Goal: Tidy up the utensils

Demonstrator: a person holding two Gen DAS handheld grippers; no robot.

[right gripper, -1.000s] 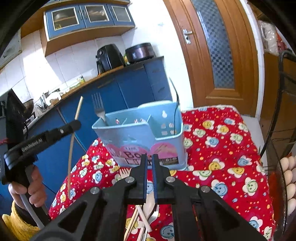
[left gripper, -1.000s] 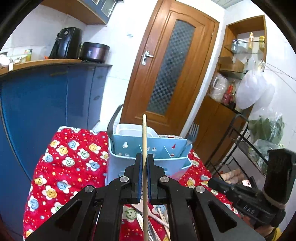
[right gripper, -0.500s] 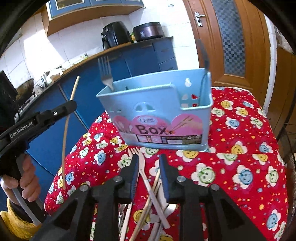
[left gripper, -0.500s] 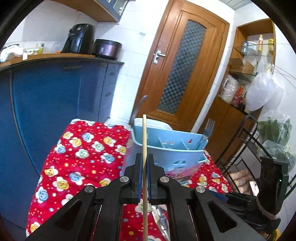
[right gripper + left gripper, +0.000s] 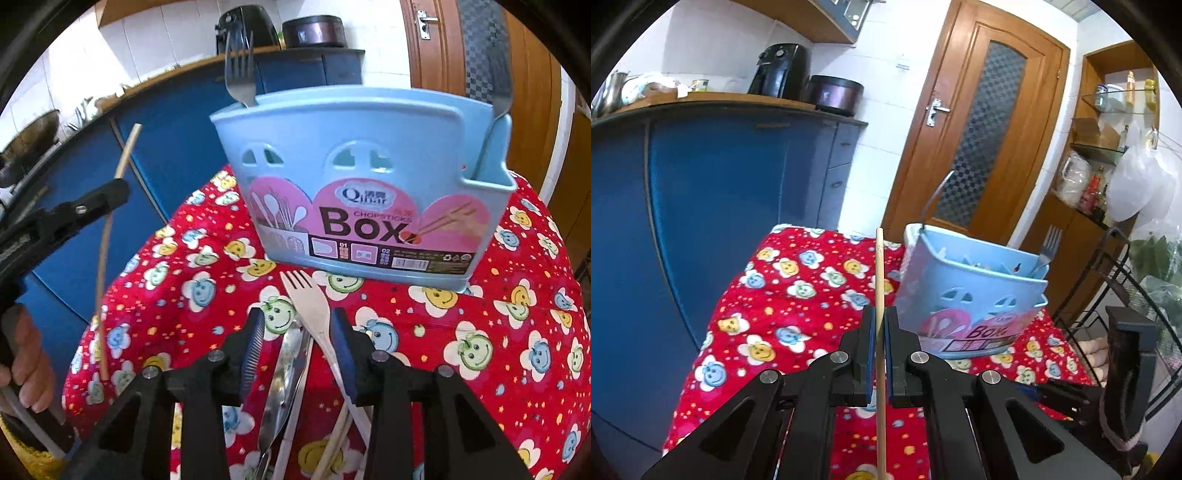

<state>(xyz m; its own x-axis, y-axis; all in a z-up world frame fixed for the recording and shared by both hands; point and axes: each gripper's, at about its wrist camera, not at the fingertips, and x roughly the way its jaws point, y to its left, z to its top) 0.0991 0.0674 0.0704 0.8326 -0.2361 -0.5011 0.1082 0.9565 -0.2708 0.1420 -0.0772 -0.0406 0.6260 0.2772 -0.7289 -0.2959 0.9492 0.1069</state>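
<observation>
One blue utensil box (image 5: 369, 177) stands on the surface. Two metal pieces rise from it: one fork (image 5: 240, 79), one spoon (image 5: 498, 92). One pale fork (image 5: 308, 306) lies flat. One chopstick (image 5: 880, 295) is held.

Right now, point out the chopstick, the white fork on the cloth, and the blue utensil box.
chopstick (image 5: 879, 273): left wrist view, upper shaft.
white fork (image 5: 309, 303): right wrist view, head below the tines.
blue utensil box (image 5: 314, 122): right wrist view, front wall.
</observation>
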